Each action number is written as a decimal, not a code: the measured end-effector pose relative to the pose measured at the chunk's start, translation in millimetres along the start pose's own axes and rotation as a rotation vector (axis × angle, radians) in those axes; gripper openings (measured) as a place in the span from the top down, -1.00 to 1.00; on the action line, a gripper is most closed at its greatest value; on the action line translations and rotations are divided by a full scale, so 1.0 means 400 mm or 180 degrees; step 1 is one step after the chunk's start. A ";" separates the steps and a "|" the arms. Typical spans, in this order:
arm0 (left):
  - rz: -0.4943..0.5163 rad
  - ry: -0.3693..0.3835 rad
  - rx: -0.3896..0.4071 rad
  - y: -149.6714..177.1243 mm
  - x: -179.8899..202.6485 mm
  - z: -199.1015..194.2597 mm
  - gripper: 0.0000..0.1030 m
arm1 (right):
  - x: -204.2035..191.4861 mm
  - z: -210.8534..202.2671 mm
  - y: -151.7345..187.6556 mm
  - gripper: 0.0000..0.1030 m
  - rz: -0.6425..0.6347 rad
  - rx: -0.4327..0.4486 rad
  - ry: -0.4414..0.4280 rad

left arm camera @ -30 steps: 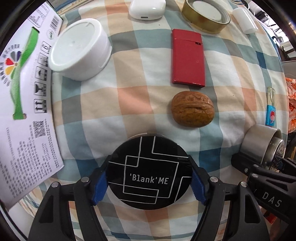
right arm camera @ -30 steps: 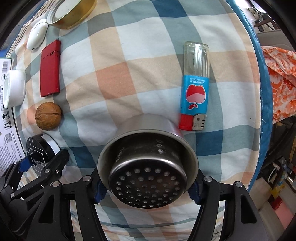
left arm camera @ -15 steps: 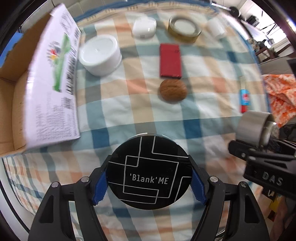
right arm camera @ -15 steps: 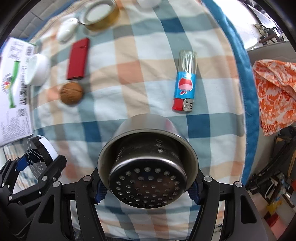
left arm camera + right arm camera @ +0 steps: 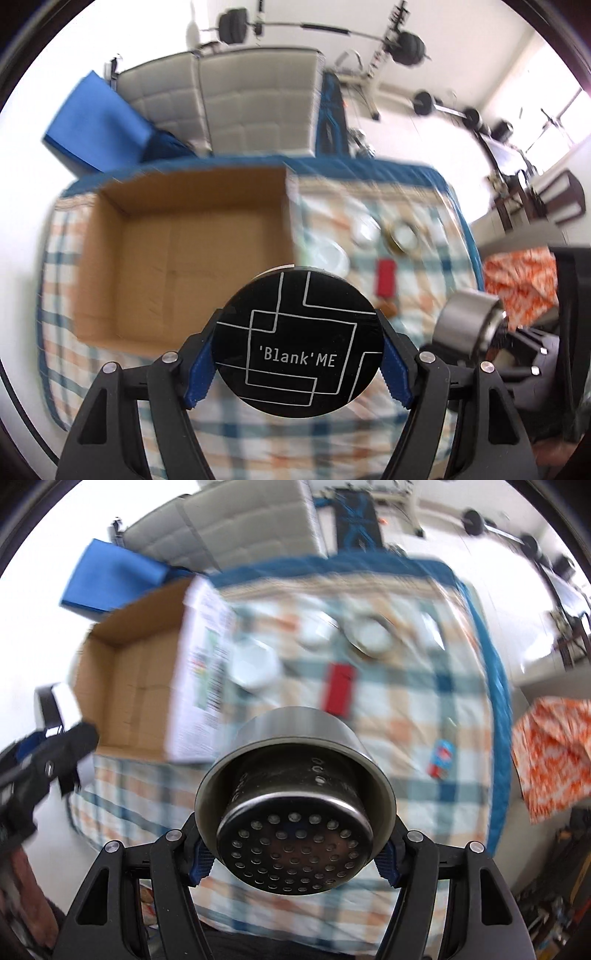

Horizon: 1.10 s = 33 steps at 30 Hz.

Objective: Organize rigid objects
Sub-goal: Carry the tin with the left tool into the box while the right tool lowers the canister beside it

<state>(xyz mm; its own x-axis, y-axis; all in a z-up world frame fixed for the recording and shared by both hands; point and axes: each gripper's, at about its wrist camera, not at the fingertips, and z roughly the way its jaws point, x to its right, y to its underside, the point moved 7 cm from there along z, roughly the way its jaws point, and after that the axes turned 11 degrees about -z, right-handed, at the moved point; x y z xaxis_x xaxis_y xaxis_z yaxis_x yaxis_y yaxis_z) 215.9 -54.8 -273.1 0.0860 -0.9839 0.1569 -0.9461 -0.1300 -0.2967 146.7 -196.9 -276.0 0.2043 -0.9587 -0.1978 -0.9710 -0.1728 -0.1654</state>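
Observation:
My left gripper (image 5: 295, 350) is shut on a round black compact (image 5: 297, 343) printed 'Blank'ME and holds it high above the checked cloth, just right of an open, empty cardboard box (image 5: 177, 258). My right gripper (image 5: 293, 845) is shut on a steel strainer cup (image 5: 295, 805) and holds it high over the cloth's near edge. The cup also shows at the right of the left wrist view (image 5: 469, 325). The left gripper and compact show at the left edge of the right wrist view (image 5: 55, 716).
On the cloth lie a red flat case (image 5: 338, 692), a white jar (image 5: 255, 664), a gold tin (image 5: 371, 637), a blue lighter (image 5: 439, 760) and a walnut (image 5: 388, 308). An orange patterned cloth (image 5: 554, 753) lies to the right. A grey sofa (image 5: 251, 99) stands behind the table.
Both grippers have risen high and pulled back with their objects. The table looks smaller, the box's inside now shows, and the room behind is in view. The frames are motion-blurred.

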 end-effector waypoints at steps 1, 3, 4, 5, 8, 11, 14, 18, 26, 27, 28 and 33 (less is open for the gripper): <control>-0.0023 -0.0008 0.0014 -0.027 -0.030 -0.015 -0.42 | -0.037 -0.004 -0.038 -0.37 -0.0027 0.0032 -0.0004; -0.0076 -0.0006 -0.0013 -0.086 -0.097 -0.011 -0.42 | -0.117 0.007 -0.110 -0.37 -0.0050 0.0076 -0.0020; -0.0110 0.0003 -0.0031 -0.118 -0.134 0.007 -0.42 | -0.156 0.018 -0.147 -0.37 -0.0071 0.0080 -0.0064; -0.0124 -0.0006 -0.0069 -0.153 -0.171 0.000 -0.42 | -0.188 0.035 -0.178 -0.37 -0.0085 0.0088 -0.0090; -0.0234 0.0048 -0.0248 -0.227 -0.282 0.041 -0.42 | -0.281 0.100 -0.289 -0.37 -0.0125 0.0105 -0.0128; -0.0349 0.0183 -0.0498 -0.285 -0.377 0.100 -0.42 | -0.357 0.194 -0.386 -0.37 -0.0095 0.0048 -0.0213; -0.0519 0.0301 -0.0804 -0.309 -0.435 0.209 -0.42 | -0.381 0.300 -0.443 -0.37 -0.0042 -0.0074 -0.0196; -0.0564 0.0288 -0.1027 -0.319 -0.464 0.332 -0.42 | -0.391 0.425 -0.485 -0.37 -0.0001 -0.0267 -0.0167; -0.0538 0.0201 -0.1291 -0.317 -0.478 0.472 -0.42 | -0.375 0.592 -0.513 -0.38 0.0066 -0.0558 -0.0020; -0.0512 0.0167 -0.1306 -0.316 -0.478 0.481 -0.42 | -0.371 0.609 -0.513 -0.38 0.0073 -0.0593 0.0006; -0.0481 0.0123 -0.1308 -0.316 -0.477 0.487 -0.42 | -0.370 0.622 -0.513 -0.38 0.0072 -0.0644 0.0023; -0.0402 -0.0069 -0.1294 -0.323 -0.478 0.497 -0.42 | -0.362 0.655 -0.522 -0.38 0.0065 -0.0721 0.0178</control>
<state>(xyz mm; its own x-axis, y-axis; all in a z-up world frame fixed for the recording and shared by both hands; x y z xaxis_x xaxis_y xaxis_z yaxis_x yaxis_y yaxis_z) 383.8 125.8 -452.1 0.2116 -0.9662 0.1470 -0.9735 -0.1949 0.1198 352.6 37.1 -466.0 0.1834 -0.9724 -0.1441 -0.9792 -0.1936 0.0605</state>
